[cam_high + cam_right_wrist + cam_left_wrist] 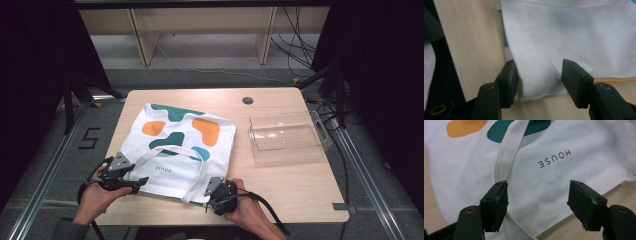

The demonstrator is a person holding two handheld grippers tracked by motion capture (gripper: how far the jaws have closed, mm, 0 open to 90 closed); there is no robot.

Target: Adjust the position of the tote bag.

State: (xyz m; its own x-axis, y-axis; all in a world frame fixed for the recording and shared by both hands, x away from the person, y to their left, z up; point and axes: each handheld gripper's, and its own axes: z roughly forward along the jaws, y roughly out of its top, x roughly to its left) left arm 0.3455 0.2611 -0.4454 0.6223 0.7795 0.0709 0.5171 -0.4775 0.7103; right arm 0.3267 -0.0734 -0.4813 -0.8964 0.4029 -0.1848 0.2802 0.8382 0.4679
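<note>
Two grippers, one in each of my hands, sit at the near edge of the white bag (182, 145), which lies flat on the tabletop (280, 185) with its green and orange patches toward the far side. At the left, my left gripper (137, 184) rests by the bag's near left corner; in the left gripper view its fingers (495, 202) stand wide, pressing on nothing, with the cloth and the word HOUSE between them and a strap (506, 157) running under the left finger. Moving right, the strap loops over the bag's near half. My right gripper (210, 192) is at the bag's near right corner; in the right gripper view its fingers (574, 80) straddle that corner with the cloth between them, the left finger just at the fold, the right one apart from it. Farthest right, well apart from the bag, stands a clear bin (287, 137).
</note>
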